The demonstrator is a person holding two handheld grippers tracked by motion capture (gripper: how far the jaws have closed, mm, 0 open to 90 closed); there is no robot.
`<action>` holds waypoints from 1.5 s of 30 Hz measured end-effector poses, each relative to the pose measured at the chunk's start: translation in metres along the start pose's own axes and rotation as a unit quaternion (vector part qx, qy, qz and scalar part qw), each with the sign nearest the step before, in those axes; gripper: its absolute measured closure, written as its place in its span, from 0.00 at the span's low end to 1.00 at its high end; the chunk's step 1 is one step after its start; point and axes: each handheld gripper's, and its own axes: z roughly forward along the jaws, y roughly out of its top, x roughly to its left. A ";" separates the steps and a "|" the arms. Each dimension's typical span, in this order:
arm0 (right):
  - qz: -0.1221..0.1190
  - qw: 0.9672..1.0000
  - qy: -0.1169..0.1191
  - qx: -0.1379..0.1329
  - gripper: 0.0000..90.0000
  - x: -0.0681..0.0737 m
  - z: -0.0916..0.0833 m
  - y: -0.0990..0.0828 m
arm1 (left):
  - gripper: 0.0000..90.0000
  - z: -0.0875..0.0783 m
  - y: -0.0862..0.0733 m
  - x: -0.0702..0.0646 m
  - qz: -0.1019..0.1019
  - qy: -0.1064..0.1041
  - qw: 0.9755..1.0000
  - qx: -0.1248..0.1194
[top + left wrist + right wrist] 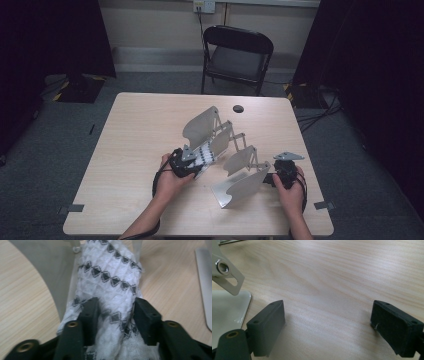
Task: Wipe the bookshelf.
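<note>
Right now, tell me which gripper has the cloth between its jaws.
The left gripper: its pads press a white cloth with black diamonds at the rack. The right gripper stands wide open over bare table.

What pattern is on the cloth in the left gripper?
White cloth with rows of small black diamonds, clearest in the left gripper view.

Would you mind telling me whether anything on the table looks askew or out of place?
Nothing looks damaged or spilled. The expanding metal rack sits diagonally across the table, and a white cloth with black diamonds is bunched between its plates, squeezed by the left tool.
</note>
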 end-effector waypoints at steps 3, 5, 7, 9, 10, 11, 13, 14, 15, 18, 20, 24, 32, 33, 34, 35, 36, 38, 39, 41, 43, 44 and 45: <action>0.000 1.000 0.000 0.000 0.13 0.000 0.000 0.000 | 0.78 -0.002 -0.001 0.003 -0.013 0.002 1.000 0.001; 0.000 1.000 0.000 0.000 0.13 0.000 0.000 0.000 | 0.85 -0.003 0.000 0.004 -0.022 -0.005 1.000 0.010; 0.000 1.000 0.000 0.000 0.13 0.000 0.000 0.000 | 0.89 -0.005 0.004 0.005 -0.039 -0.013 0.999 0.024; 0.000 1.000 0.000 0.000 0.13 0.000 0.000 0.000 | 0.91 -0.008 0.007 0.005 -0.052 -0.022 0.998 0.036; 0.000 1.000 0.000 0.000 0.13 0.000 0.000 0.000 | 0.91 -0.009 0.008 0.005 -0.057 -0.026 0.997 0.038; 0.000 1.000 0.000 0.000 0.13 0.000 0.000 0.000 | 0.91 -0.011 0.009 0.005 -0.062 -0.029 0.997 0.039; -0.001 1.000 0.000 0.000 0.13 0.000 0.000 0.000 | 0.92 -0.018 0.013 0.008 -0.071 -0.033 0.996 0.033; 0.000 1.000 0.000 0.000 0.13 0.000 0.000 0.000 | 0.92 -0.022 0.015 0.009 -0.080 -0.038 0.996 0.028; 0.000 1.000 0.000 0.000 0.13 0.000 0.000 0.000 | 0.92 -0.025 0.017 0.009 -0.086 -0.039 0.995 0.026; 0.000 1.000 0.000 0.000 0.13 0.000 0.000 0.000 | 0.92 -0.037 0.028 0.013 -0.082 -0.038 0.996 0.014; 0.000 1.000 0.000 0.000 0.13 0.000 0.000 0.000 | 0.93 -0.046 0.038 0.016 -0.087 -0.034 0.996 0.003; 0.000 1.000 0.000 0.000 0.13 0.000 0.000 0.000 | 0.93 -0.064 0.059 0.021 -0.079 -0.026 0.996 -0.015; 0.000 1.000 0.000 0.000 0.13 0.000 0.000 0.000 | 0.93 -0.088 0.093 0.029 -0.073 0.007 0.995 -0.066; -0.001 1.000 0.000 0.000 0.13 0.000 0.000 0.000 | 0.93 -0.090 0.095 0.031 -0.073 0.012 0.995 -0.072; 0.000 1.000 0.000 0.000 0.13 0.000 0.000 0.000 | 0.93 -0.091 0.095 0.032 -0.073 0.014 0.995 -0.072; 0.000 1.000 0.000 0.000 0.13 0.000 0.000 0.000 | 0.93 -0.090 0.094 0.032 -0.071 0.020 0.995 -0.069; -0.001 1.000 0.000 0.000 0.13 0.000 0.000 0.000 | 0.93 -0.088 0.093 0.032 -0.074 0.019 0.995 -0.066; 0.001 1.000 0.000 0.000 0.13 0.000 0.000 0.000 | 0.93 -0.083 0.089 0.032 -0.076 0.018 0.995 -0.059; 0.001 1.000 0.000 0.000 0.13 0.000 0.001 0.000 | 0.93 -0.078 0.085 0.031 -0.077 0.016 0.995 -0.054; 0.001 1.000 0.000 0.000 0.13 0.000 0.001 0.001 | 0.93 -0.070 0.078 0.030 -0.081 0.015 0.996 -0.043; 0.001 1.000 0.000 0.000 0.13 0.000 0.001 0.001 | 0.93 -0.063 0.071 0.029 -0.085 0.013 0.996 -0.032; 0.001 1.000 0.000 0.000 0.13 0.000 0.001 0.001 | 0.93 -0.059 0.068 0.028 -0.089 0.013 0.995 -0.033; 0.001 1.000 0.000 0.000 0.13 0.000 0.001 0.001 | 0.93 -0.056 0.065 0.028 -0.094 0.011 0.995 -0.031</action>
